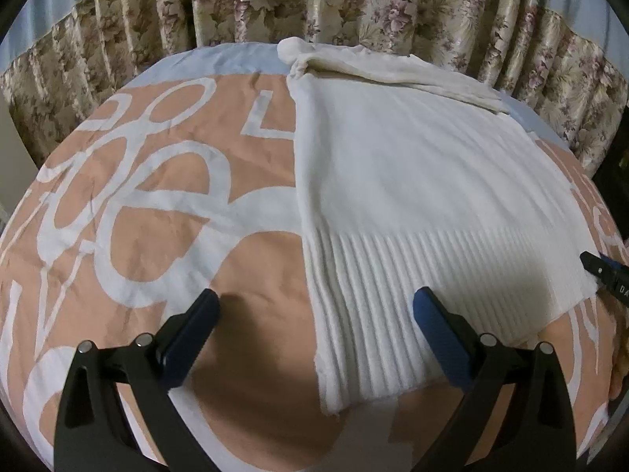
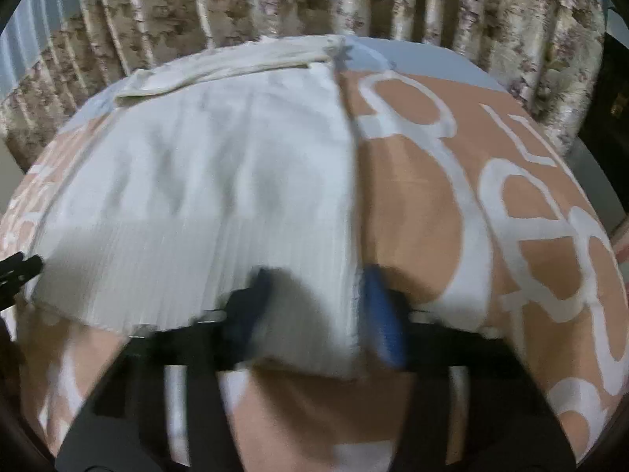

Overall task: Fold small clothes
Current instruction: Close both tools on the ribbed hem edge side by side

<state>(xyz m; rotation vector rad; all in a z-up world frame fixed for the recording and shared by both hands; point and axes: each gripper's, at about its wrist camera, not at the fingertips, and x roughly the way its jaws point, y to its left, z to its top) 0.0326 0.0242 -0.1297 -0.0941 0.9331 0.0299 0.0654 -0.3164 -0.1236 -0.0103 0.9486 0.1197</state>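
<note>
A white knit sweater [image 1: 412, 181] lies flat on the bed, ribbed hem nearest me, with a sleeve folded across its far end. My left gripper [image 1: 316, 306] is open above the hem's left corner, one finger over the bedspread and one over the ribbing. In the blurred right wrist view the sweater [image 2: 204, 181] fills the left half. My right gripper [image 2: 318, 291] is open and straddles the hem's right corner [image 2: 334, 338]. Its tip also shows at the right edge of the left wrist view [image 1: 597, 265].
The bed has a peach bedspread with large white letters [image 1: 157, 212]. Floral curtains [image 1: 314, 4] hang right behind the bed. A dark piece of furniture [image 2: 613, 90] stands at the far right.
</note>
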